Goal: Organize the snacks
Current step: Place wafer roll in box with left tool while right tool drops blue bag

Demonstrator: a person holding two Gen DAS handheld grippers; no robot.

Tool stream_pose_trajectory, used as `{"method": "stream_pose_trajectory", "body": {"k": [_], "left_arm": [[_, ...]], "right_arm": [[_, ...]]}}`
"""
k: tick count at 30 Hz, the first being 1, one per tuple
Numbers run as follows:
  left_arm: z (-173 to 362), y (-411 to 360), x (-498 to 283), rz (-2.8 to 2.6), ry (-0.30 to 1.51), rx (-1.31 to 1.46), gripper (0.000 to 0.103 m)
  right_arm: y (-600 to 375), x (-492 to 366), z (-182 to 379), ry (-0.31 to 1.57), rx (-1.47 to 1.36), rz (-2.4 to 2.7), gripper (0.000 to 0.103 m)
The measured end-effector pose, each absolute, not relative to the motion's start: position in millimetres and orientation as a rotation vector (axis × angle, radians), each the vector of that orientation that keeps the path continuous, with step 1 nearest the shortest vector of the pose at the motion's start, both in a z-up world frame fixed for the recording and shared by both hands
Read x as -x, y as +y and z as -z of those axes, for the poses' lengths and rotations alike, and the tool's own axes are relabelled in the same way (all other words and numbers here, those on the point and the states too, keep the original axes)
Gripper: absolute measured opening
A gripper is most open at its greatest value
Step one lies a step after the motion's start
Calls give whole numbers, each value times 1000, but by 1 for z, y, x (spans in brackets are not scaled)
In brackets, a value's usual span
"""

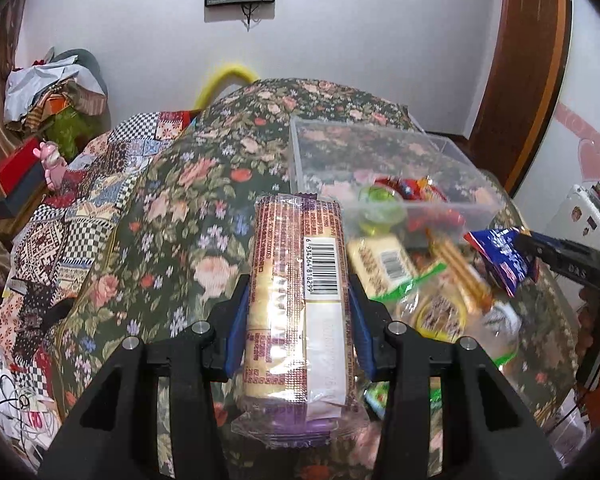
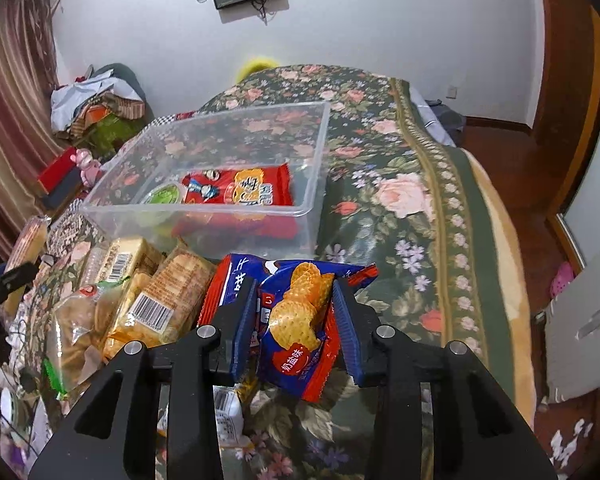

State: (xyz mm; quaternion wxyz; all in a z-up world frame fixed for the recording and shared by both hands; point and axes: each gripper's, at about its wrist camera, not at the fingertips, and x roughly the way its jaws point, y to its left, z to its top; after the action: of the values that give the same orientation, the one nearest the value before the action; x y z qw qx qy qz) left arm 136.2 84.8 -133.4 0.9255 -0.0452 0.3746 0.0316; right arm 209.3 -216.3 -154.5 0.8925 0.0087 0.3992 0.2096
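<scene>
My left gripper (image 1: 298, 292) is shut on a long purple-and-cream biscuit pack (image 1: 296, 280) with a barcode, held above the floral bedspread. My right gripper (image 2: 294, 308) is shut on a blue cracker packet (image 2: 296, 320); that packet and gripper also show in the left wrist view (image 1: 504, 260). A clear plastic bin (image 2: 312, 200) lies ahead, holding a red snack bag (image 2: 240, 188) and a green-lidded cup (image 2: 164, 196). The bin shows in the left wrist view (image 1: 300, 152) too. A pile of loose biscuit packs (image 2: 156, 296) lies in front of the bin.
The floral bedspread (image 2: 400, 184) covers the bed. A patchwork quilt (image 1: 100, 184) lies at left. Clothes and boxes (image 1: 52, 92) are heaped by the curtain. A wooden door (image 1: 532, 60) and white furniture (image 2: 592, 304) stand at right.
</scene>
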Motion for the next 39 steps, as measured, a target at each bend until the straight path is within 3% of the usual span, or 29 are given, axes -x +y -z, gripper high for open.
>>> {"method": "stream_pose_trajectory", "body": {"k": [20, 39], "left_arm": [[90, 63, -210, -8, 675, 84, 45], [133, 60, -303, -14, 793, 82, 45]], "right_arm": [[-200, -229, 91, 637, -52, -481, 35], [-138, -304, 116, 708, -22, -504, 35]]}}
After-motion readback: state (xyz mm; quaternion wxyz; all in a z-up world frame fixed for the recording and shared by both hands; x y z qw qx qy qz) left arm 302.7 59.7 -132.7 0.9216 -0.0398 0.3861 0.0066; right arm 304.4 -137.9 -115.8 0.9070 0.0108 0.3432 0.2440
